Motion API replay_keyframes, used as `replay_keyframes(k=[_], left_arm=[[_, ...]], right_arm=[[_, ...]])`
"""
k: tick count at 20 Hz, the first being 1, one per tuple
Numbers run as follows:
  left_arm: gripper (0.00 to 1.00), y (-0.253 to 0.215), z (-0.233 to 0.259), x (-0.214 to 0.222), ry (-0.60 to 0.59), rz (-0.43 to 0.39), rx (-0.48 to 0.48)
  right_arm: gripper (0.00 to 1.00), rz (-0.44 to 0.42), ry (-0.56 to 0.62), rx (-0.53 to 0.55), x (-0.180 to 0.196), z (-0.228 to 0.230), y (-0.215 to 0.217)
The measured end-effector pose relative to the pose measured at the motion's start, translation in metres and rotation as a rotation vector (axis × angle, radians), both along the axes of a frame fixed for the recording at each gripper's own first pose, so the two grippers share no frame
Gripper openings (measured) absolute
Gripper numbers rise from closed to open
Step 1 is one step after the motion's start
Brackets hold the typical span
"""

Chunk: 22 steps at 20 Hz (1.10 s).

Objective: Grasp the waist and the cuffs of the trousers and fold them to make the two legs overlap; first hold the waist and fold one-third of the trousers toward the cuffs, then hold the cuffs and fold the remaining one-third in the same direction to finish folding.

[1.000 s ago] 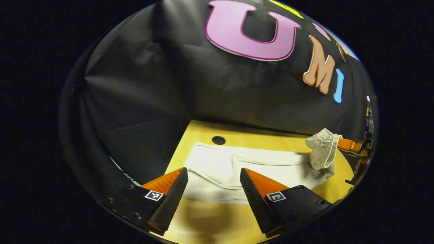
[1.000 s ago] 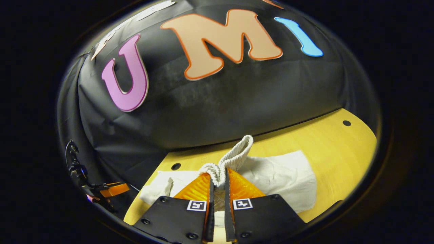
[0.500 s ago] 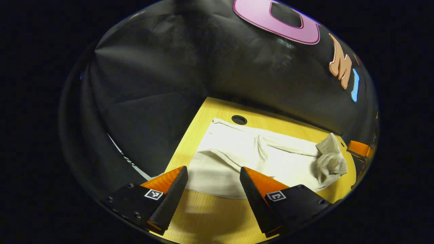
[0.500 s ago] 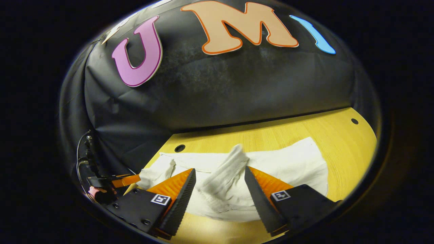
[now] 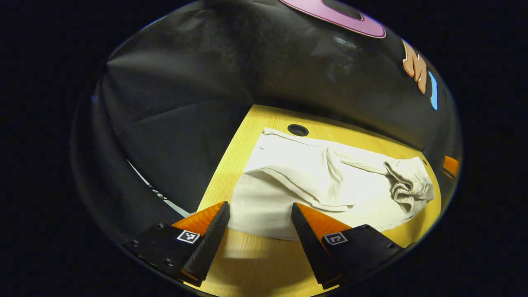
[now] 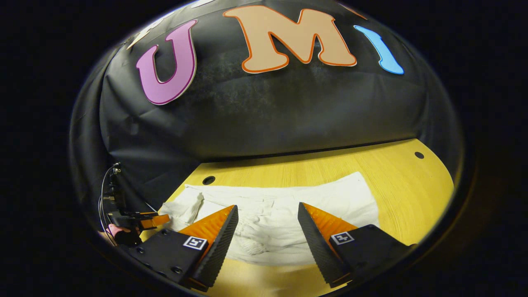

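The left gripper [image 5: 255, 231] hangs with jaws wide, holding nothing; the white trousers [image 5: 313, 185] lie flat on the tabletop [image 5: 255, 264] just ahead of them. The right gripper [image 6: 267, 233] also has jaws wide, the bunched waist [image 6: 251, 243] lying between them.

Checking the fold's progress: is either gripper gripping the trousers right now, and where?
Nothing is held. The left gripper and right gripper are both open above the white trousers, and the elastic waist lies loose on the legs.
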<state>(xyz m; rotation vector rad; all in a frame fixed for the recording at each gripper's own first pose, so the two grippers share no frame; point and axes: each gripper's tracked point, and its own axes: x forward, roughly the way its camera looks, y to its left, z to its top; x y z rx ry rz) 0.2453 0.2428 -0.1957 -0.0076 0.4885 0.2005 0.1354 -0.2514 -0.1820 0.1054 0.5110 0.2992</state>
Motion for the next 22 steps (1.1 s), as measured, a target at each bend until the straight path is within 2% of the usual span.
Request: replay_keyframes(k=[4, 6, 9, 11, 12, 15, 19, 22], left_arm=[[0.89, 0.01, -0.003, -0.002, 0.02, 0.021, 0.047], [0.71, 0.011, -0.001, 0.002, 0.014, 0.025, 0.055], [0.24, -0.005, -0.001, 0.006, -0.011, 0.012, -0.004], [0.04, -0.011, -0.002, 0.007, -0.023, 0.004, -0.034], [0.02, -0.016, -0.002, 0.008, -0.028, -0.007, -0.056], [0.0, -0.048, -0.004, 0.008, -0.027, -0.045, -0.217], [0.0, -0.067, 0.005, 0.006, -0.064, -0.031, -0.326], [0.0, -0.089, 0.028, 0.004, -0.119, -0.036, -0.368]], right_arm=[[0.93, -0.013, 0.006, 0.004, -0.007, 0.002, -0.004], [0.93, -0.016, 0.008, 0.008, -0.01, 0.004, -0.005], [0.93, -0.007, 0.002, -0.013, -0.018, 0.008, -0.008], [0.93, -0.01, -0.009, -0.031, -0.023, 0.013, -0.014], [0.93, -0.014, -0.014, -0.034, -0.027, 0.016, -0.016], [0.93, -0.031, -0.018, -0.042, -0.035, 0.021, -0.026], [0.93, -0.059, -0.027, -0.06, -0.05, 0.029, -0.049], [0.93, -0.07, -0.033, -0.063, -0.055, 0.036, -0.063]])
